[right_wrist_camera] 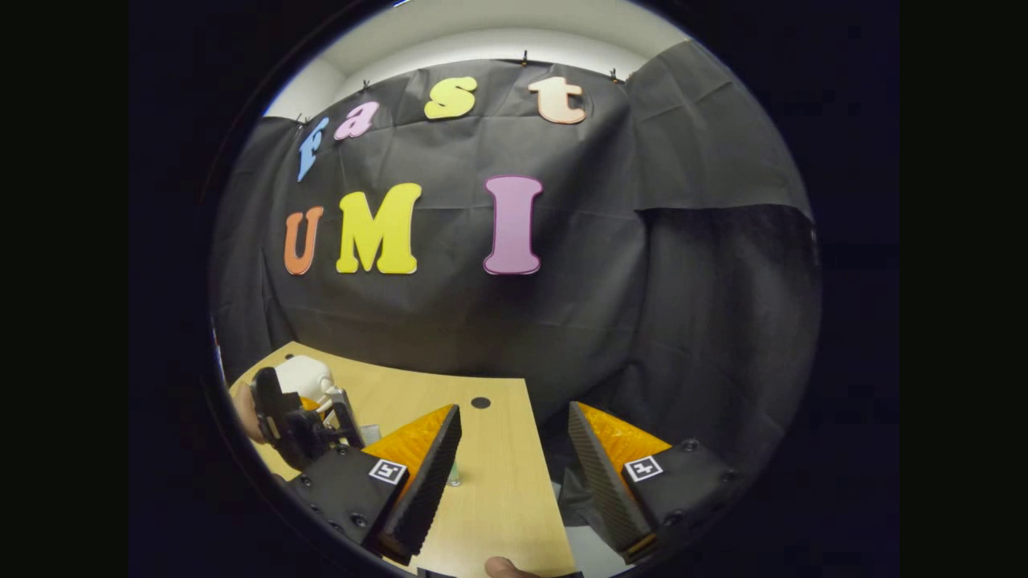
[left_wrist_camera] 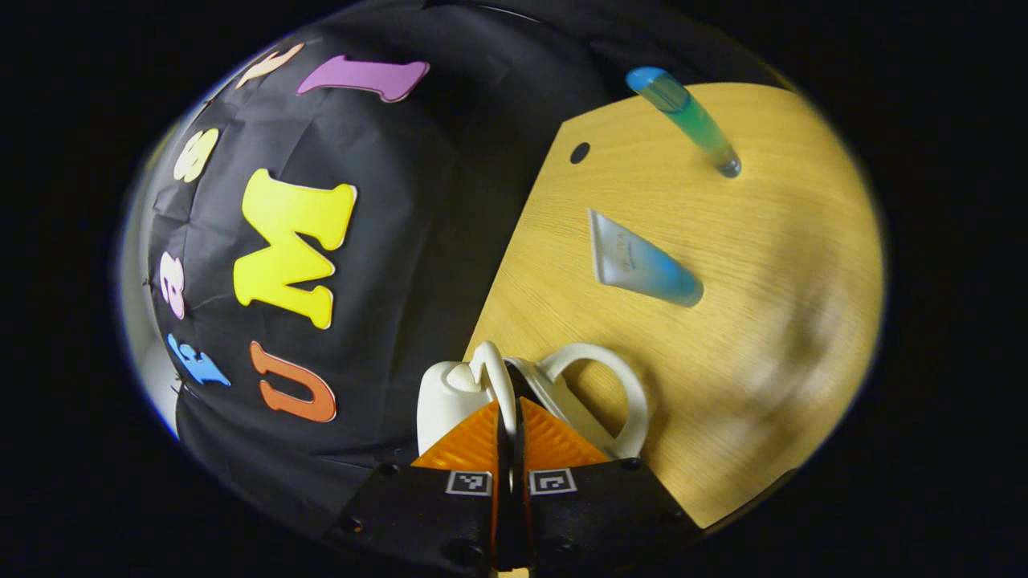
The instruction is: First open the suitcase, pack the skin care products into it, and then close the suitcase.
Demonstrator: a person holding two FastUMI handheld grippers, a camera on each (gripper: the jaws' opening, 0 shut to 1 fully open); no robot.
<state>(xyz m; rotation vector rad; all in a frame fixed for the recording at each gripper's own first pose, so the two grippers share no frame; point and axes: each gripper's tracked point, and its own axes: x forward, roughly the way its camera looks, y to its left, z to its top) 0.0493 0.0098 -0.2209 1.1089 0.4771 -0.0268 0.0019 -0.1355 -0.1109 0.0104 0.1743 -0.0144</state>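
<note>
In the left gripper view my left gripper point(left_wrist_camera: 507, 437) is shut, with a thin white strap point(left_wrist_camera: 496, 373) of the small white suitcase point(left_wrist_camera: 446, 401) pinched between its fingers. The suitcase's looped handle point(left_wrist_camera: 622, 385) curves off to the right. Two skin care tubes lie on the wooden table point(left_wrist_camera: 771, 337): a white-and-blue one point(left_wrist_camera: 642, 261) and, farther off, a blue-green one point(left_wrist_camera: 687, 120). In the right gripper view my right gripper point(right_wrist_camera: 514, 482) stands open above the table's point(right_wrist_camera: 498, 498) edge, holding nothing. At far left there, the left gripper point(right_wrist_camera: 301, 429) touches the suitcase point(right_wrist_camera: 301, 376).
The black cloth wall point(left_wrist_camera: 385, 265) hangs close behind the table's edge. A small round hole point(left_wrist_camera: 579, 152) sits in the tabletop near its corner. A hand point(right_wrist_camera: 241, 413) holds the left gripper. A fingertip point(right_wrist_camera: 506, 568) shows at the bottom.
</note>
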